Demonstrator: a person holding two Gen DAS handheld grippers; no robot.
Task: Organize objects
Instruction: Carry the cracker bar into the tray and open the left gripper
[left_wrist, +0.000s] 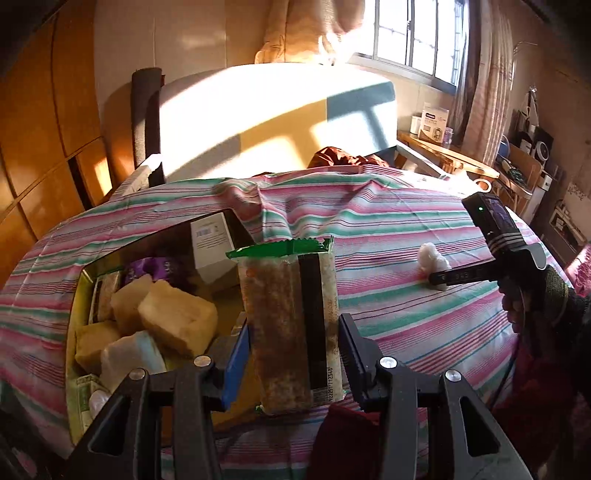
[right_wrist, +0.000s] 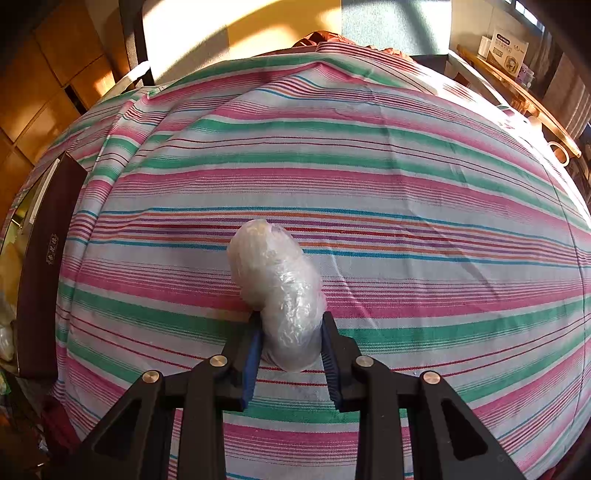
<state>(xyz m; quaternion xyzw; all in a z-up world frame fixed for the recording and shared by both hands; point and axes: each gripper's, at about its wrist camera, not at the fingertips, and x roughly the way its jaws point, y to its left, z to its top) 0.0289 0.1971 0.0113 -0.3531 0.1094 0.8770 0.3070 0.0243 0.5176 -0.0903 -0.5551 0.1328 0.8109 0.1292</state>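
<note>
My left gripper (left_wrist: 293, 334) is shut on a long snack packet (left_wrist: 288, 325) with a green serrated top, held upright above the striped bed cover beside an open box (left_wrist: 79, 291). The box holds yellowish wrapped blocks (left_wrist: 177, 317), a purple packet (left_wrist: 155, 267) and a white carton (left_wrist: 212, 240). My right gripper (right_wrist: 291, 338) is shut on a white plastic-wrapped bundle (right_wrist: 277, 291) that lies on the striped cover. The left wrist view shows the same bundle (left_wrist: 434, 262) to the right, under the right gripper (left_wrist: 448, 277), with a gloved hand (left_wrist: 546, 299) holding it.
The striped cover (right_wrist: 369, 184) spans a bed with a padded headboard (left_wrist: 258, 114). The box's dark side (right_wrist: 44, 266) sits at the left edge of the right wrist view. A wooden shelf (left_wrist: 447, 151) with cartons and a window (left_wrist: 413, 33) are at the back right.
</note>
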